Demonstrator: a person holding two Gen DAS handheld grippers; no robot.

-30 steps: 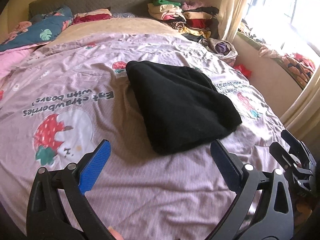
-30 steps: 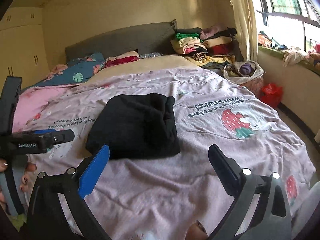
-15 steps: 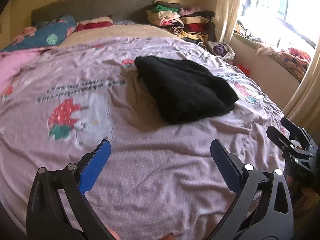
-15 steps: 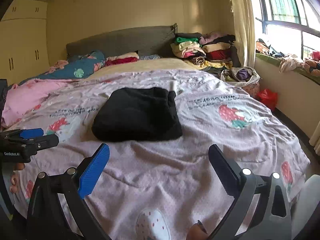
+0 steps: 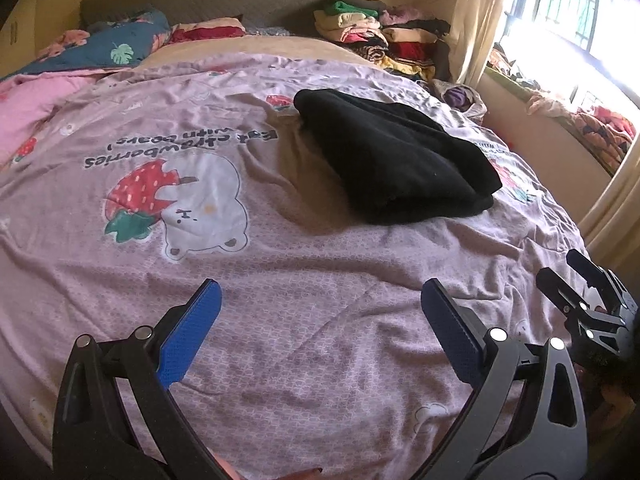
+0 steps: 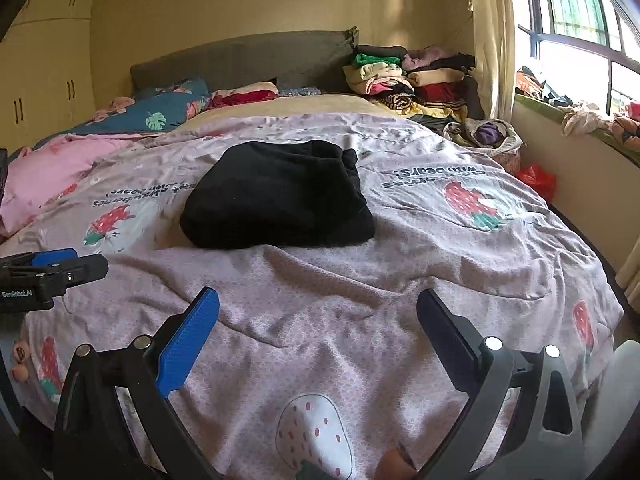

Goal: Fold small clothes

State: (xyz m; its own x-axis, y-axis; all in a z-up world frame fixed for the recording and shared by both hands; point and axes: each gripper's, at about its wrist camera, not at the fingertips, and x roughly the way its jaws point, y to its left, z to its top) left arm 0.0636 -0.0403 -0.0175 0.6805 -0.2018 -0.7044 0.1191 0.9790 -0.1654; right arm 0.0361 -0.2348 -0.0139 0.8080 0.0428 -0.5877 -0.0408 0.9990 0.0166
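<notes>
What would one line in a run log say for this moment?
black garment: folded, lying on bed cover | left gripper: open, empty | right gripper: open, empty | both apart from garment

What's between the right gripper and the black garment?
Only wrinkled purple bedspread separates right gripper from black garment; the right wrist view shows it.

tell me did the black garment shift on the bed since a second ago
No. The black garment sits in the same spot as before, its far corner beside the small strawberry print and right of the "Eat strawberries" text. Only the cameras moved.
</notes>
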